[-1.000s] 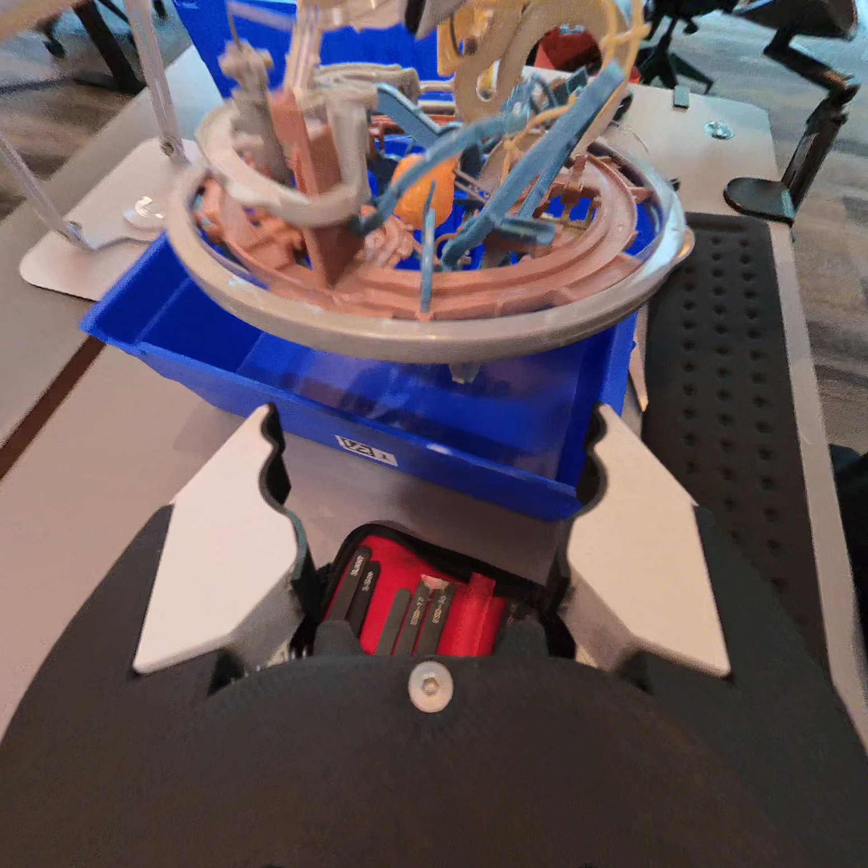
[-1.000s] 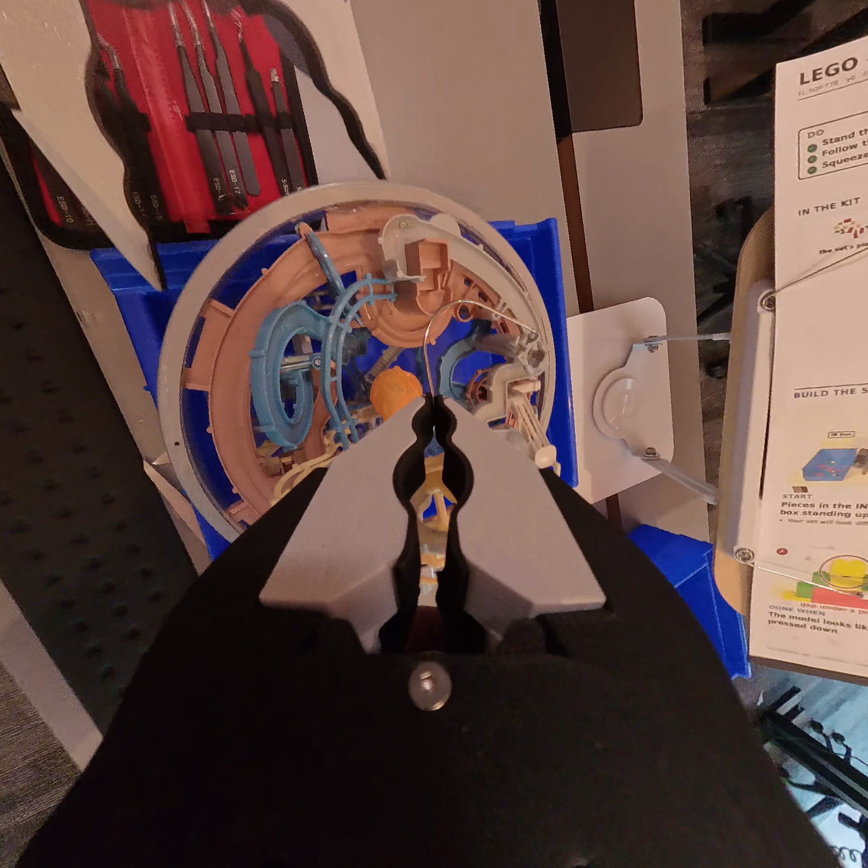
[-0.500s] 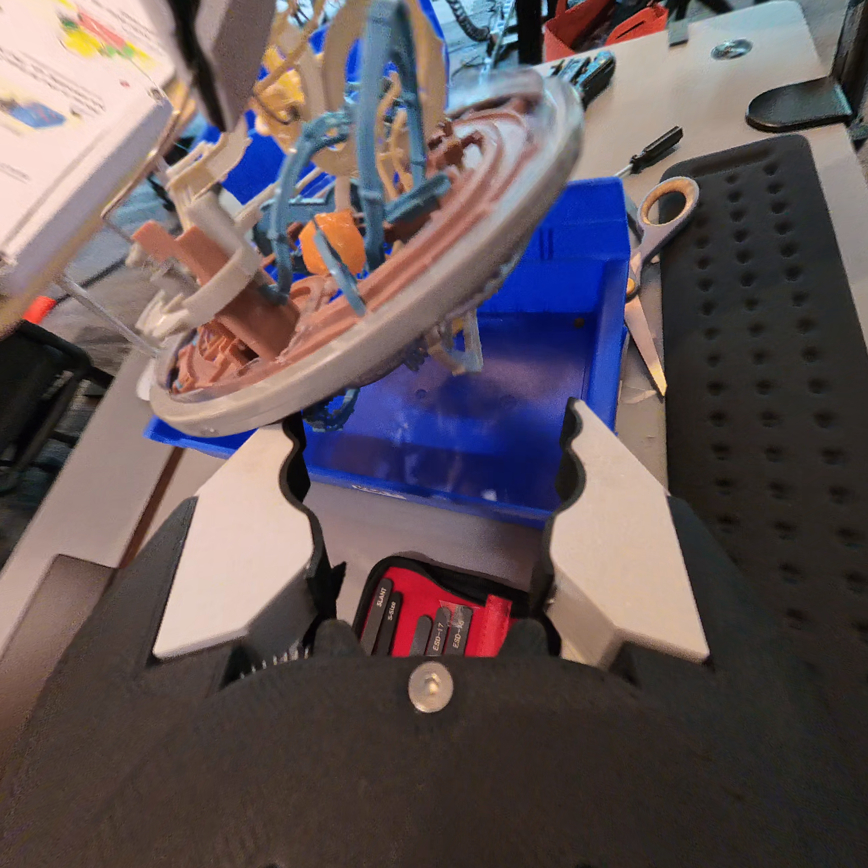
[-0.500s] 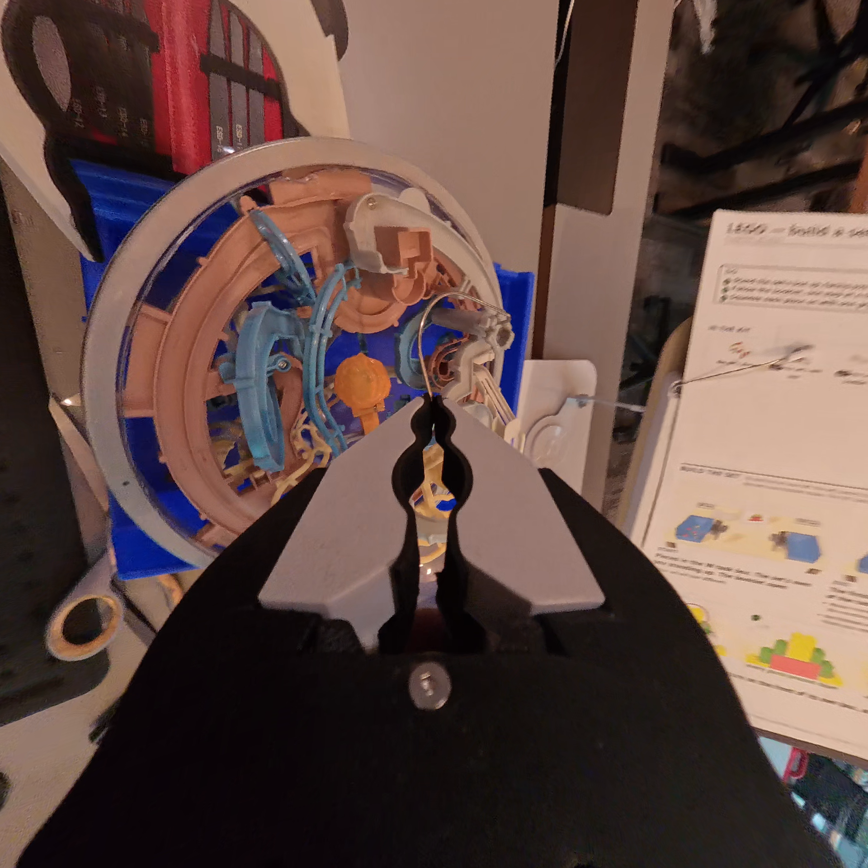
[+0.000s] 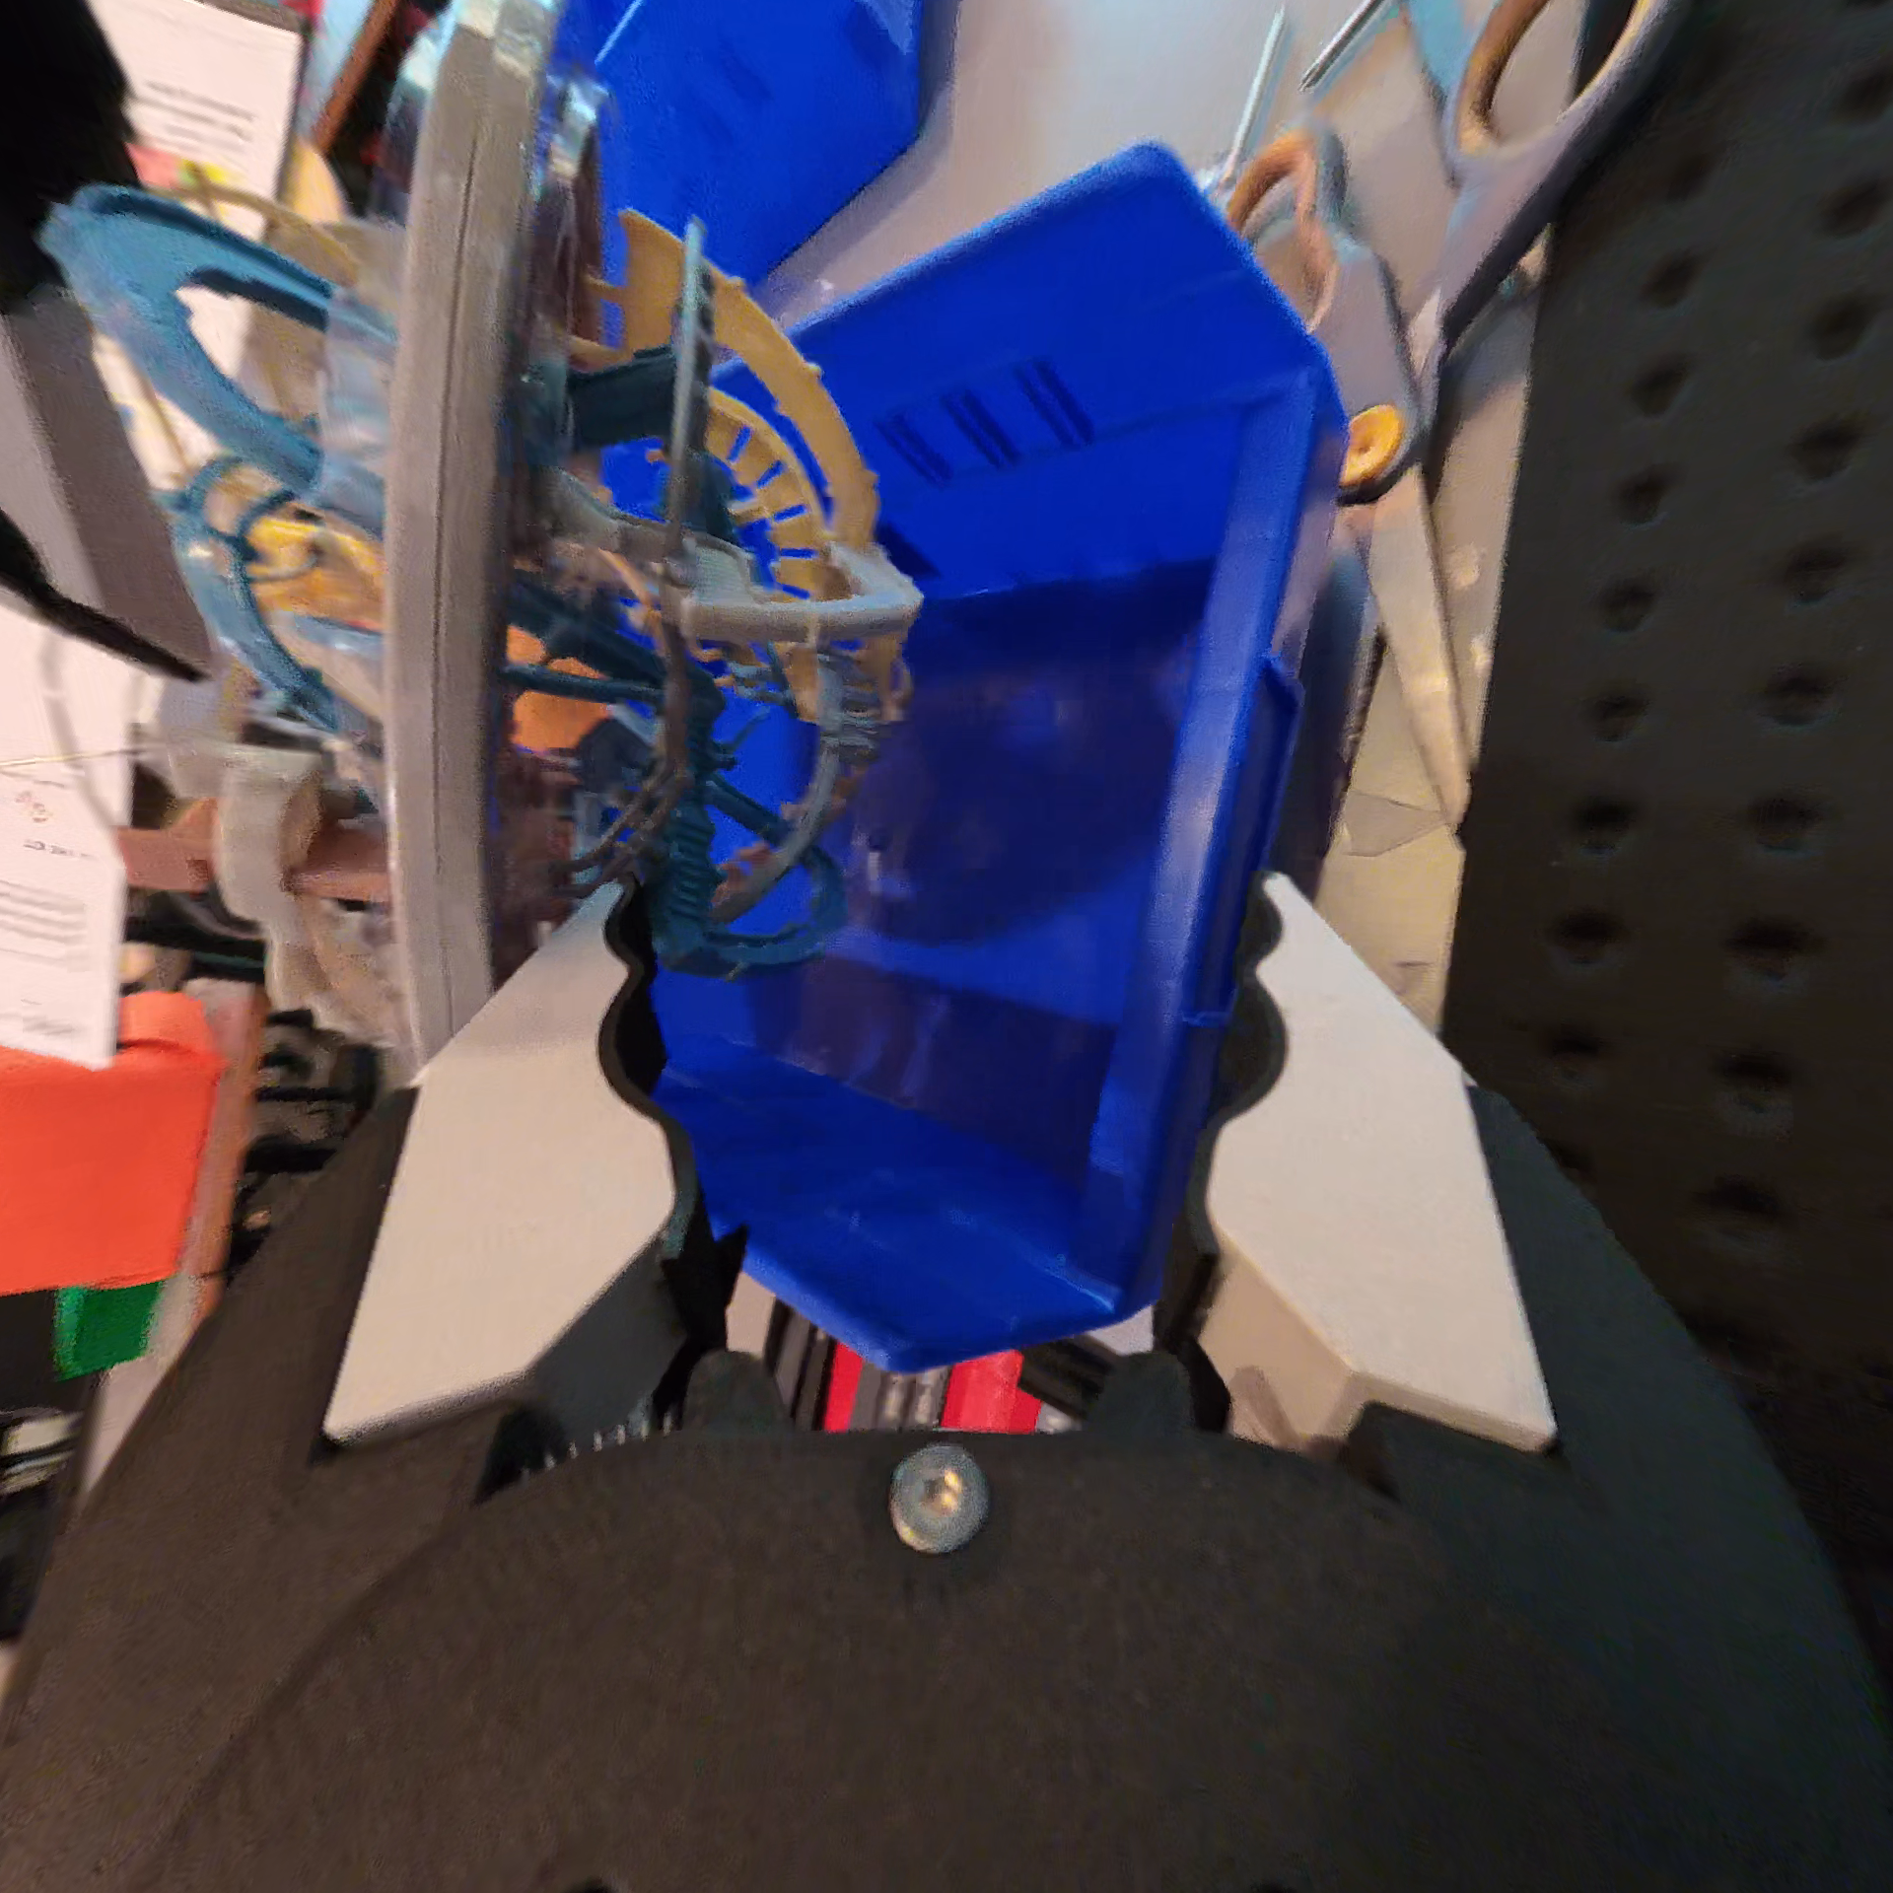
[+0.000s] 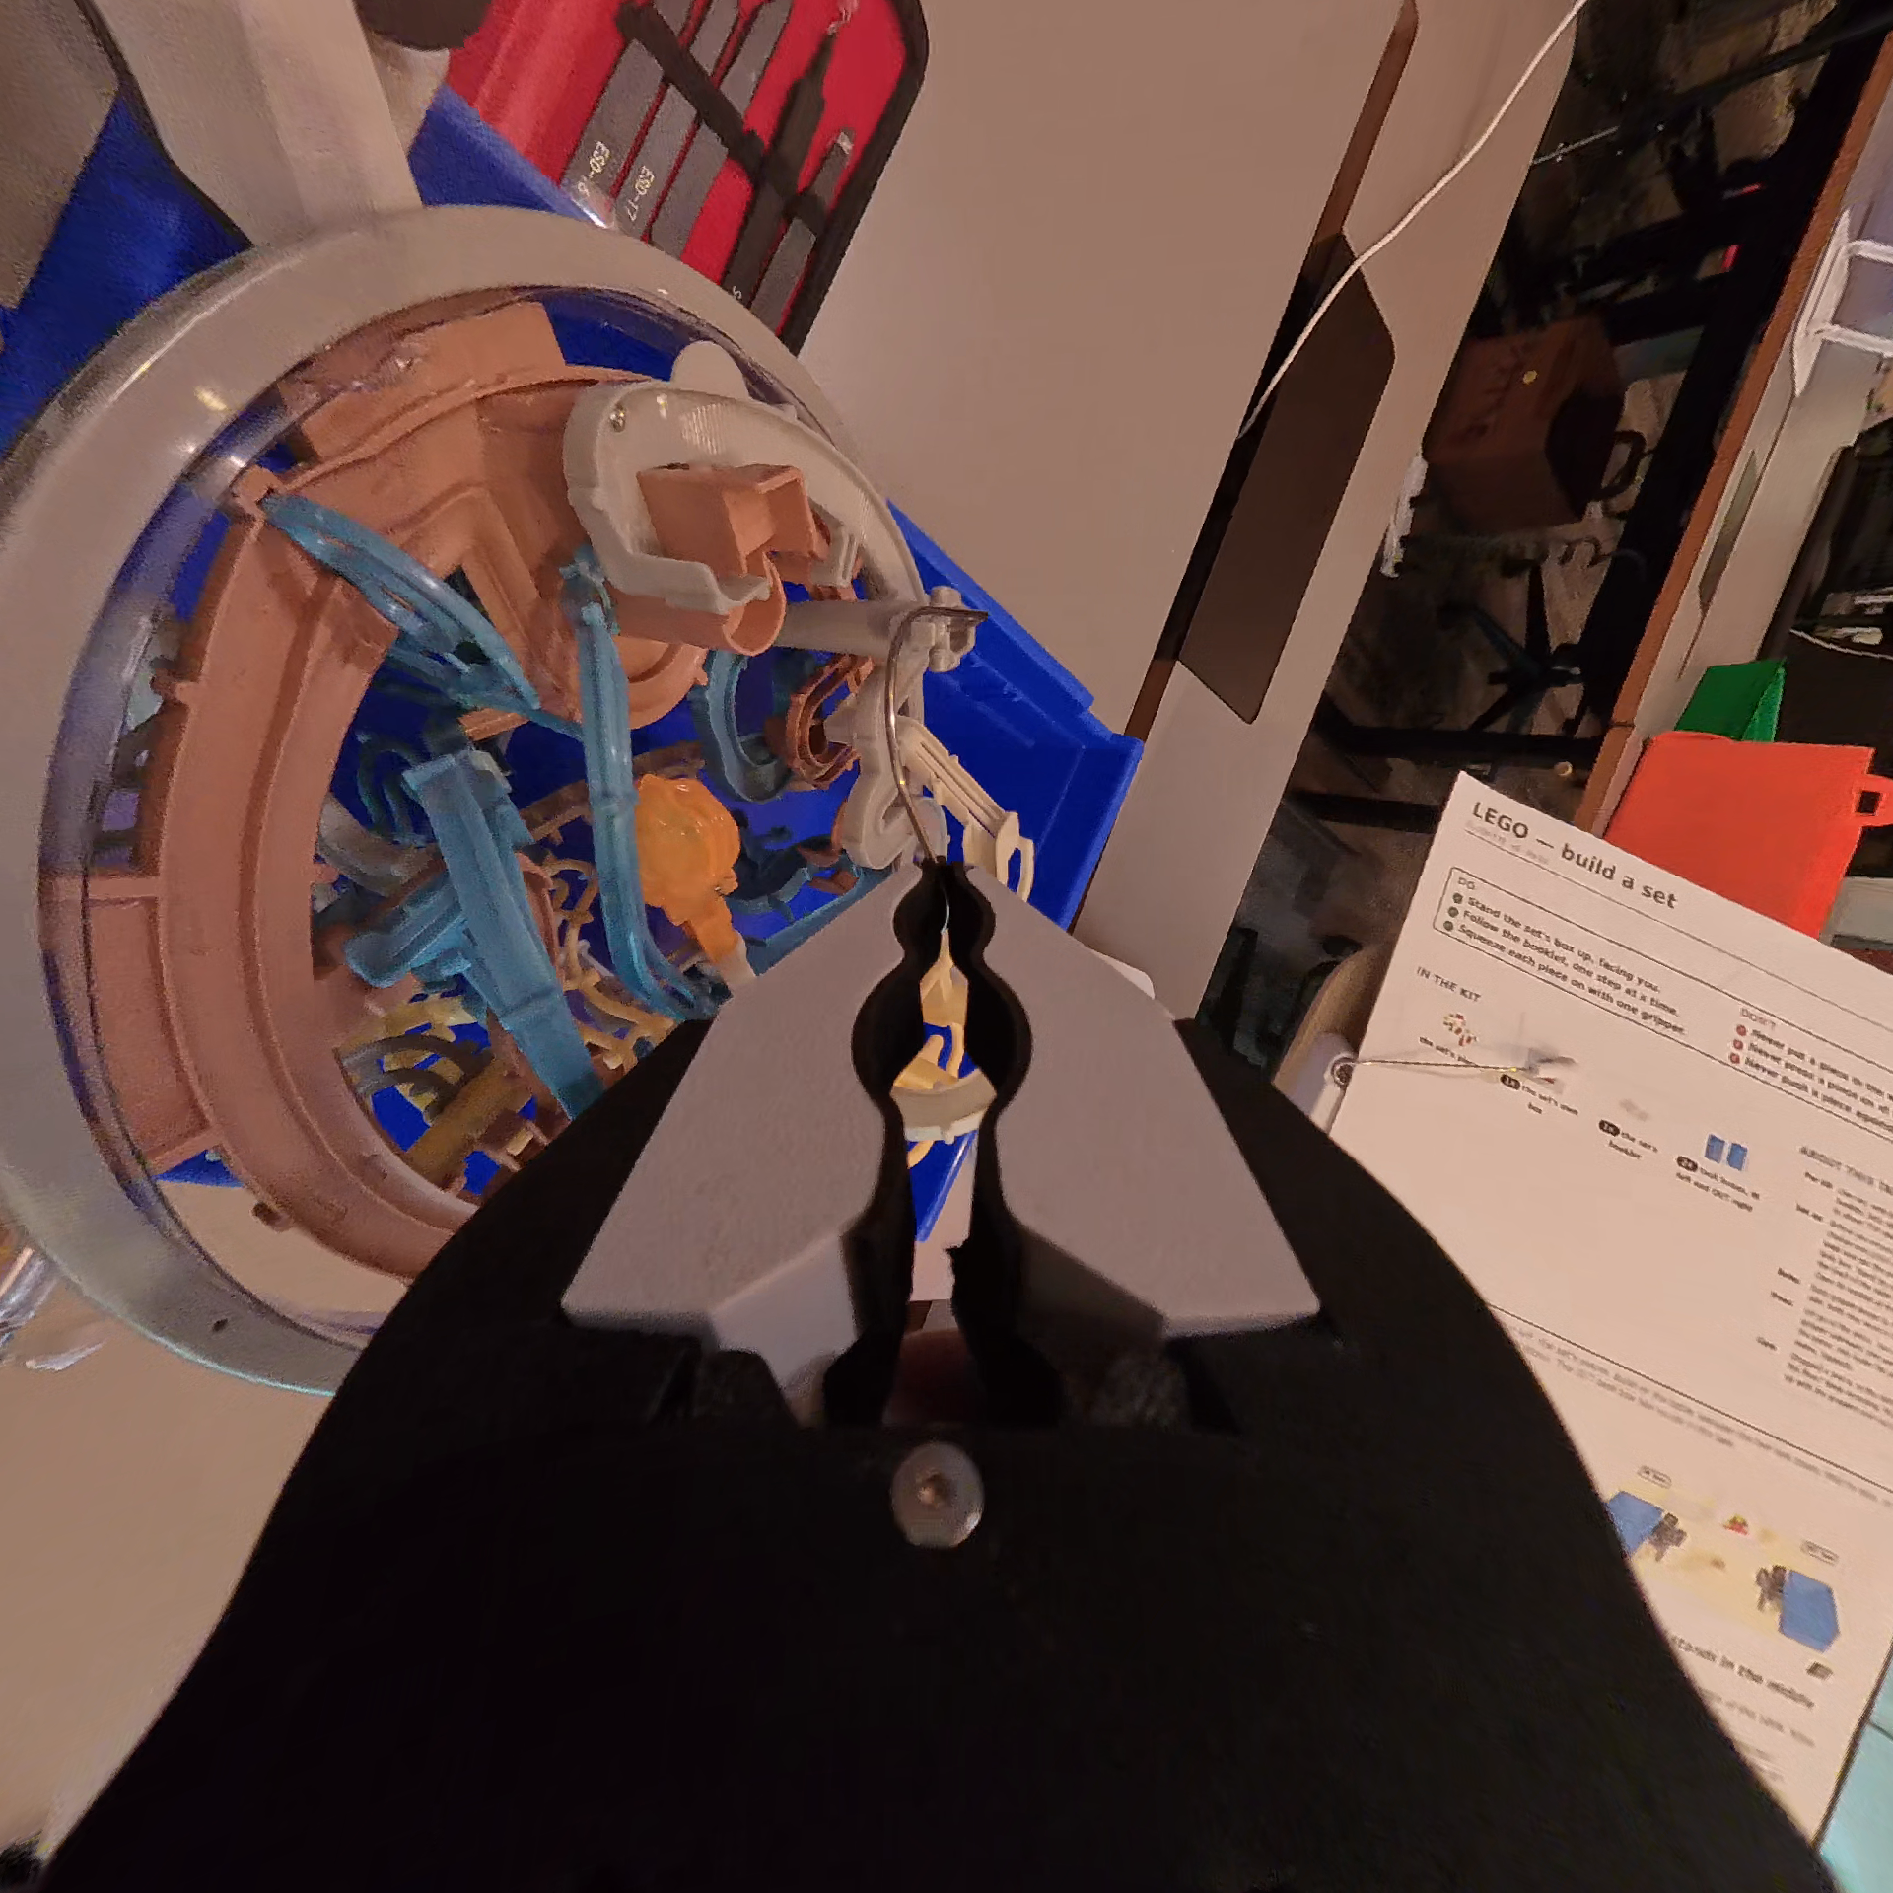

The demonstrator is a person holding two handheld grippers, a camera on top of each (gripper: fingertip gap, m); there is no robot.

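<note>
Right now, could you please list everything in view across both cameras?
Maze ball: one, grey ring, tan, blue and yellow tracks, hanging over the bin.
Wire loop: one, silver, on the ball, pinched at its lower end.
Bin: one, blue, behind the ball.
Tweezer case: one, red, beside the bin.
Scissors: one pair, grey, beside the bin.
Perforated mat: one, black, beyond the scissors.
Instruction sheet: one, white, on a stand.
Left tongs: open, empty, near the bin.
Right tongs: shut on the wire loop.
</note>
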